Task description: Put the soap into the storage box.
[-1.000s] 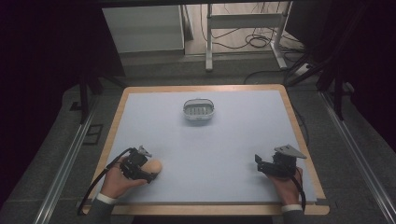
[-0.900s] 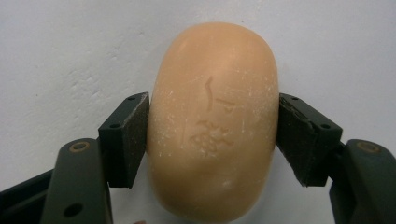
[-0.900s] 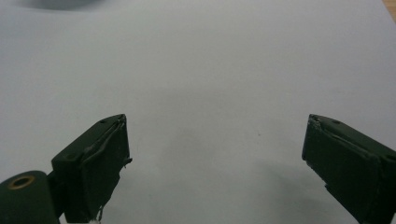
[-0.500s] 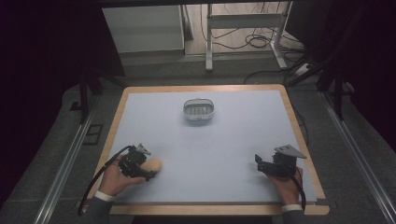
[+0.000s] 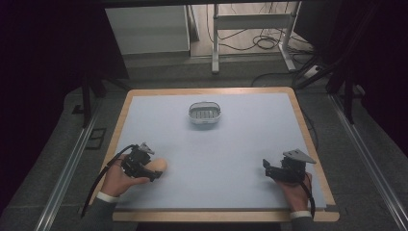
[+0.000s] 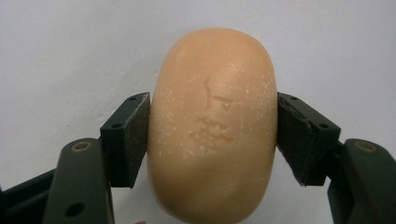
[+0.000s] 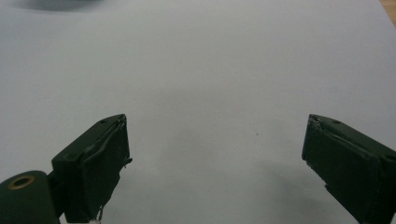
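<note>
1. Gripper on the left [image 5: 153, 172] sat at the near left of the surface [image 5: 240, 144], held in the person's left hand [image 5: 118, 180]. Its jaws had just been closing, with the soap [image 5: 158, 167] between them.
2. From the left gripper view, both pads [image 6: 133, 135] pressed against the long sides of the soap [image 6: 212, 126], one on each flank, so the bar was gripped.
3. That soap was a peach-coloured oval bar with a stamped mark on its upper face and fine pale specks across it. It lay on the surface near the left front corner, its far end sticking out past the jaws.
4. Over on the near right, the right gripper [image 5: 266, 167] rested in the person's right hand [image 5: 294, 191], with its grey three-cornered plate on top and its jaws pointing toward the middle of the surface.
5. In the right gripper view, that gripper [image 7: 215, 158] stood wide open, with bare pale surface [image 7: 210, 70] between the two pads and nothing caught there.
6. A small grey oval dish [image 5: 205, 112] with a slotted floor stood toward the far middle of the surface, well apart from both grippers and from the soap.
7. Wooden edging framed the pale top, and dark sleeves showed at both wrists at the front edge.
</note>
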{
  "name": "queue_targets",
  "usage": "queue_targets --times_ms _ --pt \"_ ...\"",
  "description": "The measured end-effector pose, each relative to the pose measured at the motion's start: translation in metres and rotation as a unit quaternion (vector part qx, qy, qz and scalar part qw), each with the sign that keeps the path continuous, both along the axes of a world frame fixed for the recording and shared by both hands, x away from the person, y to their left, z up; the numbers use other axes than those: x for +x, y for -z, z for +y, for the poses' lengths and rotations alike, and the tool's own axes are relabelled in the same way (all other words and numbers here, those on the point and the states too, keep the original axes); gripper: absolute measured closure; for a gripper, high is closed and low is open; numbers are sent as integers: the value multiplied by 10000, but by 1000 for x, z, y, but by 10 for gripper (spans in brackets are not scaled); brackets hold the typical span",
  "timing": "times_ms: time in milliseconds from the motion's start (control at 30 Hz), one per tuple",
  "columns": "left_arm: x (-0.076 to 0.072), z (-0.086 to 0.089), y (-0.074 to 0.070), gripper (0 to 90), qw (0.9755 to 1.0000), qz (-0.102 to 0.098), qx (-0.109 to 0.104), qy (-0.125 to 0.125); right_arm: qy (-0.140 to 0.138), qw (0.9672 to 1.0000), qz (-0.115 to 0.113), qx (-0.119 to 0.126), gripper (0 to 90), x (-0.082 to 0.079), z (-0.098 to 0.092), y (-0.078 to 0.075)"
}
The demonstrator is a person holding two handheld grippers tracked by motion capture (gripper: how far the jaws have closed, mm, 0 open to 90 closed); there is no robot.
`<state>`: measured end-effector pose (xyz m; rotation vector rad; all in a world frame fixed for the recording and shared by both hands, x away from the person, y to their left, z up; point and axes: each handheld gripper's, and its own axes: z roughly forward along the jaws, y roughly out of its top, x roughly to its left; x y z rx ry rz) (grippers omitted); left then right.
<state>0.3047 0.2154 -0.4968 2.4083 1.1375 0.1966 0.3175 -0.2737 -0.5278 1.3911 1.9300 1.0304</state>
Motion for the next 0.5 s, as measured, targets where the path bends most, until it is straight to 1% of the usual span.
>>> queue_targets --times_ms 500 --pt "5 -2 -4 316 10000 -27 -3 16 10 10000 2 -3 75 0 0 0"
